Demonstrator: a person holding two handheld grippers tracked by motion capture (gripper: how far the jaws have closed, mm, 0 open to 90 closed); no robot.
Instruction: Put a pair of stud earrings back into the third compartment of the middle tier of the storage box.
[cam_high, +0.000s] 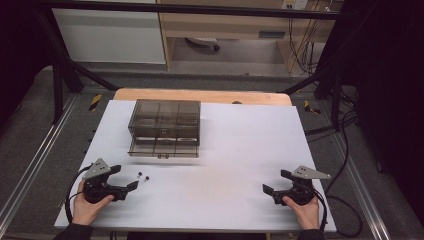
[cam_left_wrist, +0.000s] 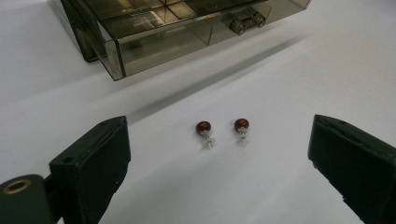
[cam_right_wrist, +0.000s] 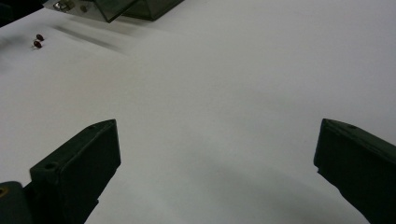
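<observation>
Two small dark-red stud earrings lie side by side on the white table, one (cam_left_wrist: 203, 127) left of the other (cam_left_wrist: 241, 124); in the high view they (cam_high: 143, 176) are tiny dots. My left gripper (cam_high: 125, 177) rests on the table just left of them, jaws wide apart, nothing between them. A smoky transparent drawer box (cam_high: 165, 127) stands behind the earrings, its lower drawer (cam_left_wrist: 187, 35) pulled out. My right gripper (cam_high: 274, 182) sits at the table's right front, open and empty, far from the earrings (cam_right_wrist: 37, 41).
The white table top (cam_high: 235, 150) ends close to both hands at the front edge. Metal frame rails run along both sides of the table, with cables on the floor at the right.
</observation>
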